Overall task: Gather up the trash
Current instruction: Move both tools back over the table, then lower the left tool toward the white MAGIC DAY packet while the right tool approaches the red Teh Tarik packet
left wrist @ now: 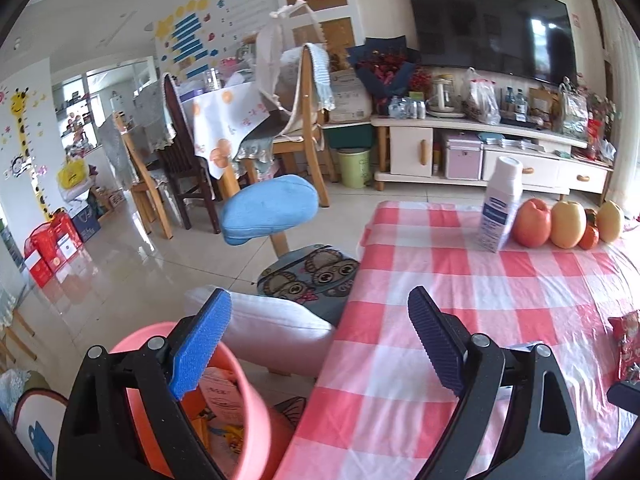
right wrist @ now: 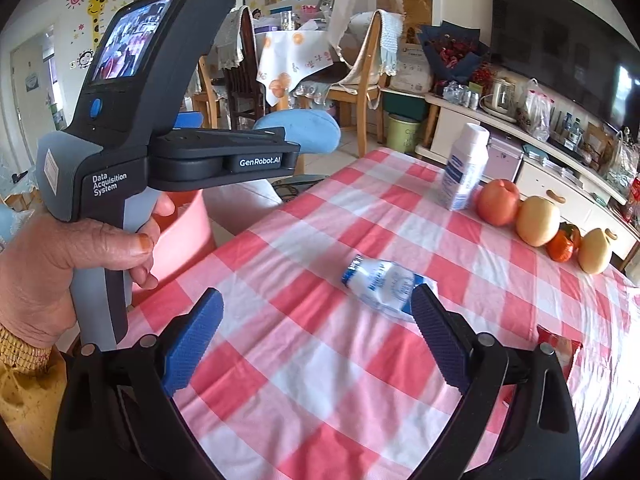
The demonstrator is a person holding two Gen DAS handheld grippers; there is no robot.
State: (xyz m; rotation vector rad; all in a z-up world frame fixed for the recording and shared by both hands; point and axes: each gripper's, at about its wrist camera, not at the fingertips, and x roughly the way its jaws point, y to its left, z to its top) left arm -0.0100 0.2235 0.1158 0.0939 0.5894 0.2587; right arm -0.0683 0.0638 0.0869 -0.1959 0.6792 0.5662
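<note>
A crushed clear plastic bottle with a blue label [right wrist: 380, 282] lies on its side on the pink checked tablecloth [right wrist: 304, 320]. My right gripper [right wrist: 316, 328] is open and empty just in front of it, its right finger beside the bottle. A red snack wrapper [right wrist: 560, 350] lies at the right; it also shows in the left wrist view [left wrist: 626, 340]. My left gripper [left wrist: 320, 340] is open and empty at the table's left edge, above a pink bin [left wrist: 248, 396] holding paper trash. The bin also shows in the right wrist view [right wrist: 184, 232].
A white and blue carton [left wrist: 500, 204] stands upright at the far side of the table beside a row of fruit [left wrist: 564, 222]. A blue-cushioned stool [left wrist: 268, 208] and a grey cushion [left wrist: 276, 328] stand left of the table. Chairs and a TV cabinet lie beyond.
</note>
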